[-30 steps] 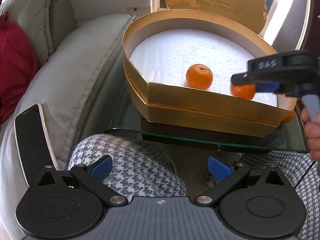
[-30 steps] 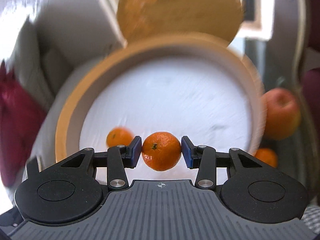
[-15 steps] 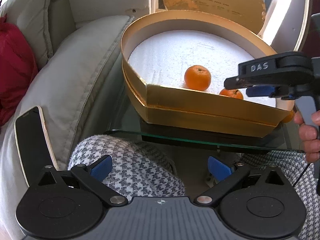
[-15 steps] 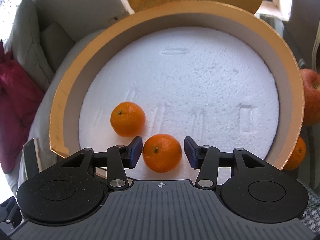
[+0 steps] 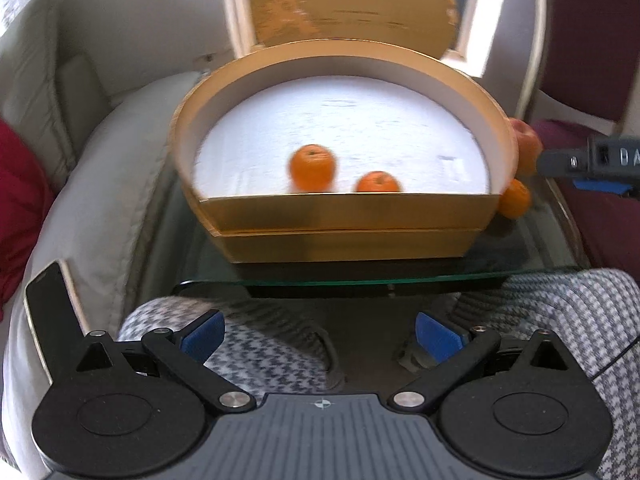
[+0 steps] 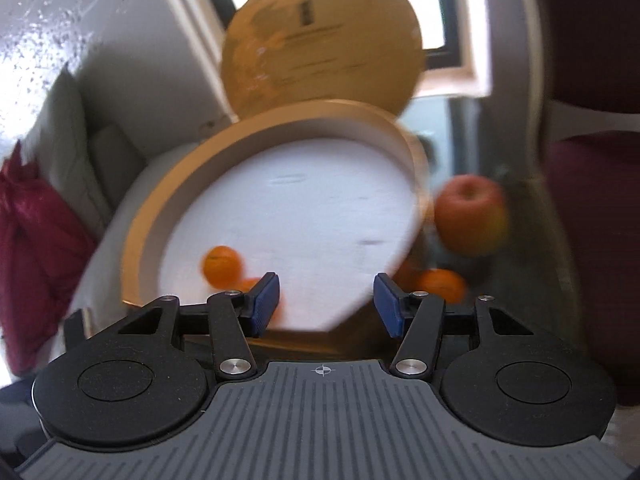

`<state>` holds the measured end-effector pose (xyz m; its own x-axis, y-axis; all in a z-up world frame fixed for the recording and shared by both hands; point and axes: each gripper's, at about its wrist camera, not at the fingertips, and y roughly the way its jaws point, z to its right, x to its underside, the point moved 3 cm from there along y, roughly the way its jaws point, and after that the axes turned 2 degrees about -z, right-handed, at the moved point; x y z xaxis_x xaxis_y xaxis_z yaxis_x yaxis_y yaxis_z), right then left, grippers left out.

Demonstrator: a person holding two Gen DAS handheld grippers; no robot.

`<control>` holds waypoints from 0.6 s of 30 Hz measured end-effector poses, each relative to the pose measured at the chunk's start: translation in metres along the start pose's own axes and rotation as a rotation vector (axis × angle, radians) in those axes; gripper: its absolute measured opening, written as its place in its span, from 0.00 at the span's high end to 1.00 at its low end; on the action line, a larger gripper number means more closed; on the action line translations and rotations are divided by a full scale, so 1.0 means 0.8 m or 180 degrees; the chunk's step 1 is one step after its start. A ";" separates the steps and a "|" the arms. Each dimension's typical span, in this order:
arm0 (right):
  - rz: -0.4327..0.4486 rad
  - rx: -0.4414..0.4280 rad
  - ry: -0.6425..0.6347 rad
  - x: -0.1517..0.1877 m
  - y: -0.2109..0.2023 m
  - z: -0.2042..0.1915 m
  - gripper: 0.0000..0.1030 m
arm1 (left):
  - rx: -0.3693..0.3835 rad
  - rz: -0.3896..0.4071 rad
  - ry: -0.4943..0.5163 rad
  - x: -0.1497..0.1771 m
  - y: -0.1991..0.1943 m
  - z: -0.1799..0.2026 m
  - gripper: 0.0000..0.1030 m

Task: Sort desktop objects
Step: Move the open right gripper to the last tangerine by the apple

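Two tangerines (image 5: 312,167) in gold box (image 5: 344,210)

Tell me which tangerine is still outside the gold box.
The tangerine on the glass table by the box's right corner, below the apple; the other two lie inside.

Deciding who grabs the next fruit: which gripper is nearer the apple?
Right. The right gripper hangs open beside the apple, by the gold box; the left gripper sits back over the person's lap.
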<state>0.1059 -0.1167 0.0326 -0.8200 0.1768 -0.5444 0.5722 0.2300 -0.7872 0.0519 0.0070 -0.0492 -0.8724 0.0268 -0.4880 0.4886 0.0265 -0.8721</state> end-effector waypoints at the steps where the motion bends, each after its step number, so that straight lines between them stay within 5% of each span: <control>1: 0.0005 0.0060 -0.0001 0.006 -0.006 0.010 0.42 | 0.0011 -0.0004 0.0043 0.000 0.000 0.006 0.01; 18: -0.0232 0.0289 -0.0018 0.053 0.009 0.069 0.40 | -0.0014 -0.0139 0.0266 -0.002 0.012 0.041 0.01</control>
<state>0.0748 -0.1602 -0.0123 -0.8596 0.1574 -0.4862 0.5076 0.1542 -0.8476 0.0581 -0.0254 -0.0581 -0.8891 0.1087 -0.4446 0.4503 0.0338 -0.8922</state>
